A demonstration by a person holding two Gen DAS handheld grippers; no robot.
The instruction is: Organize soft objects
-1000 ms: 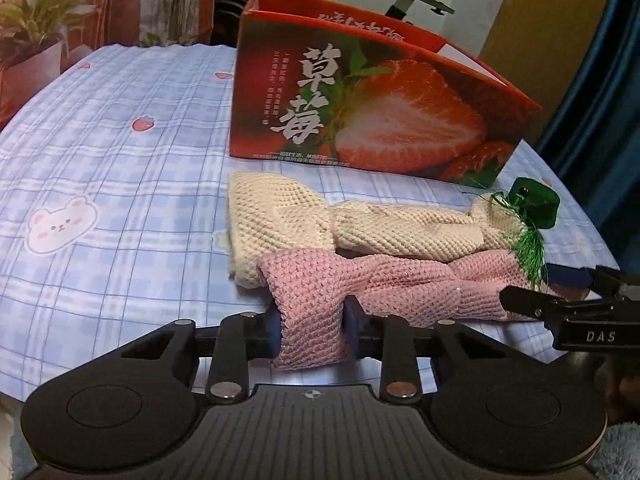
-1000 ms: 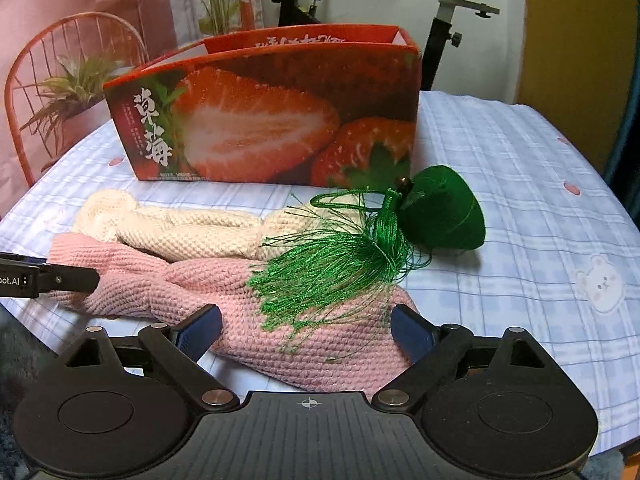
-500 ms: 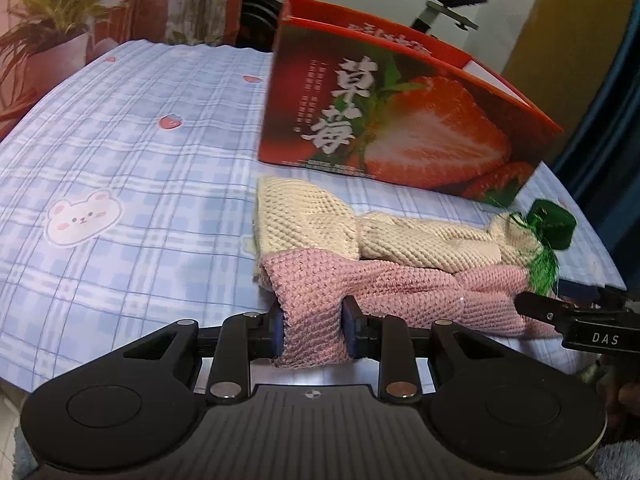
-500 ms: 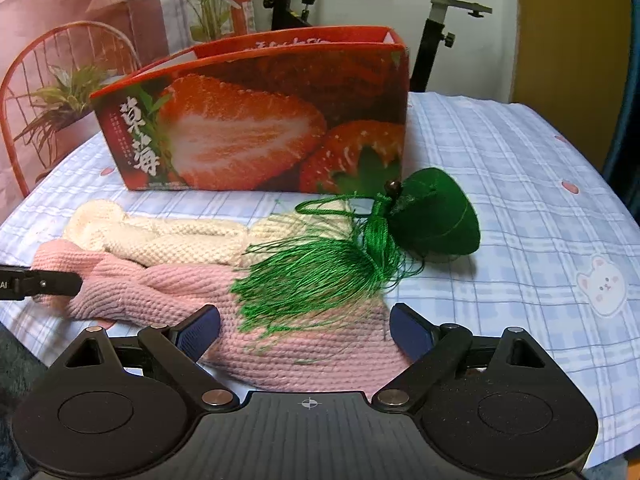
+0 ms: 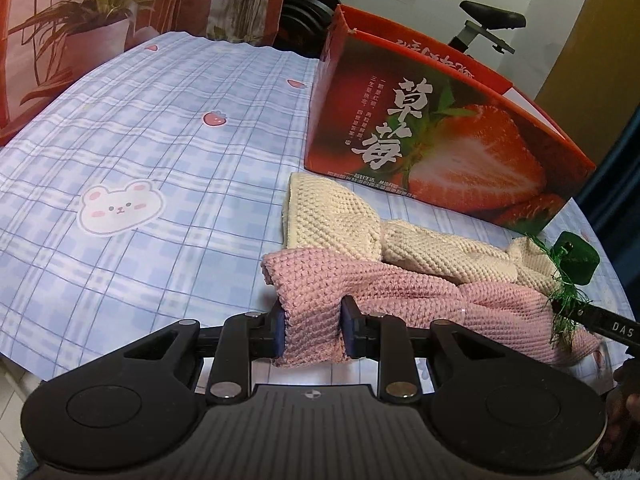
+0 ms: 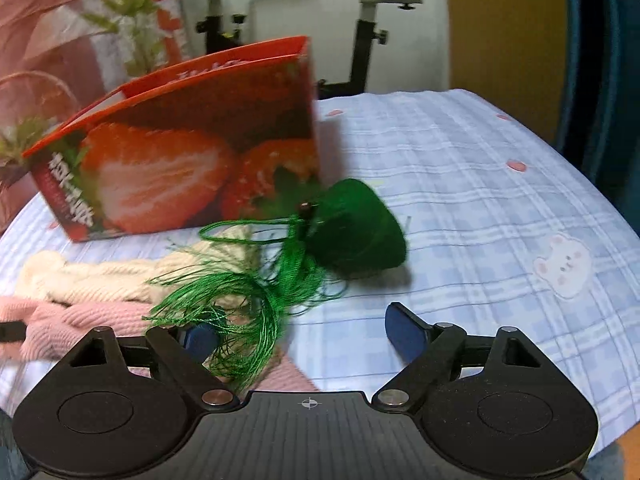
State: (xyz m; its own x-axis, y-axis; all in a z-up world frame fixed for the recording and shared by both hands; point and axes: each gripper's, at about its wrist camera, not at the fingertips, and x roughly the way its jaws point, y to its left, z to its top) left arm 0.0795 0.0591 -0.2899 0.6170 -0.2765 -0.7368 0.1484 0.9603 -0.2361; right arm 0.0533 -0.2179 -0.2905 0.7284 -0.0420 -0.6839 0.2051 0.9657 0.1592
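Note:
A pink knitted cloth lies along the table's near edge, and my left gripper is shut on its left end. A cream knitted cloth lies just behind it, touching it. A green pouch sits at their right end, its tassel spread over the pink cloth and over my right gripper's left finger. My right gripper is wide and its jaws are closing. Only tassel threads and a pink corner lie between them, unpressed. The red strawberry box stands open-topped behind the cloths.
The blue plaid tablecloth with bear prints covers the table, whose edge runs close below both grippers. Potted plants and an exercise bike stand beyond the far side. My right gripper's finger shows in the left view.
My right gripper has shifted to the right and rolled; the pink cloth now lies mostly left of its jaws and the tassel drapes its left finger. The left gripper has rolled, still gripping the pink cloth.

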